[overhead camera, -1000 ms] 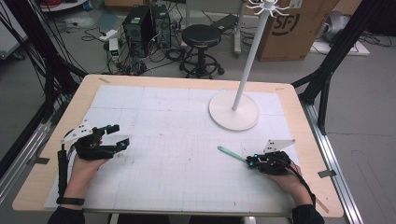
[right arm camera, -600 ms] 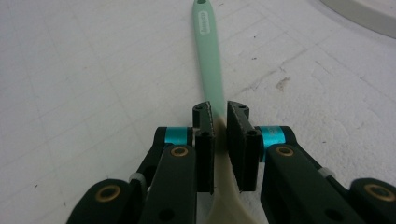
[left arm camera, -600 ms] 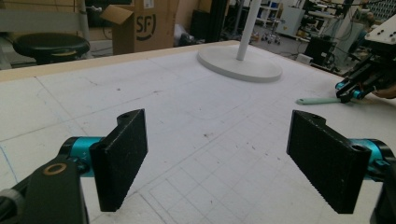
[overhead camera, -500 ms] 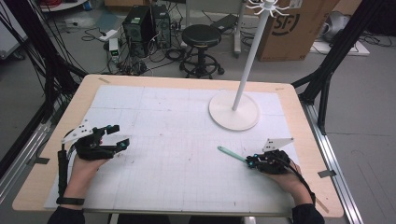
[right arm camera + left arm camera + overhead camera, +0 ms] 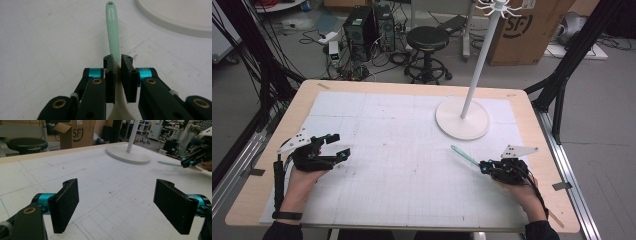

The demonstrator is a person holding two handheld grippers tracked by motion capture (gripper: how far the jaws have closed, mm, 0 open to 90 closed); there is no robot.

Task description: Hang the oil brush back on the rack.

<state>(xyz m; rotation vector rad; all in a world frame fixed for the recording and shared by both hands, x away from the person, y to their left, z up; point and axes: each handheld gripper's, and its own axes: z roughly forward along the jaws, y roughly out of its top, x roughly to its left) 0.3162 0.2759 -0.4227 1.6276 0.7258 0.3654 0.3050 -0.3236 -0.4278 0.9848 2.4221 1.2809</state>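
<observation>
A utensil with a mint-green handle [image 5: 112, 30] and a cream head is held in my right gripper [image 5: 118, 67], whose pads are shut on it where handle meets head. In the high view the right gripper [image 5: 482, 166] rests low at the table's right front, and the green handle [image 5: 464, 155] points toward the white stand's round base [image 5: 462, 120]. My left gripper [image 5: 341, 145] lies at the table's left, open, with nothing between its pads [image 5: 63, 207]. From the left gripper view, the right gripper [image 5: 186, 162] and the utensil [image 5: 170, 163] appear far right.
The white stand's pole [image 5: 479, 60] rises from its base at the back right, with hooks at the top. A white gridded mat [image 5: 402, 150] covers the wooden table. A stool [image 5: 427, 37], computer cases and a cardboard box [image 5: 522, 30] stand beyond the far edge.
The right gripper has shifted slightly, so the green handle's tip sits a little farther up the table. The left gripper has stayed put.
</observation>
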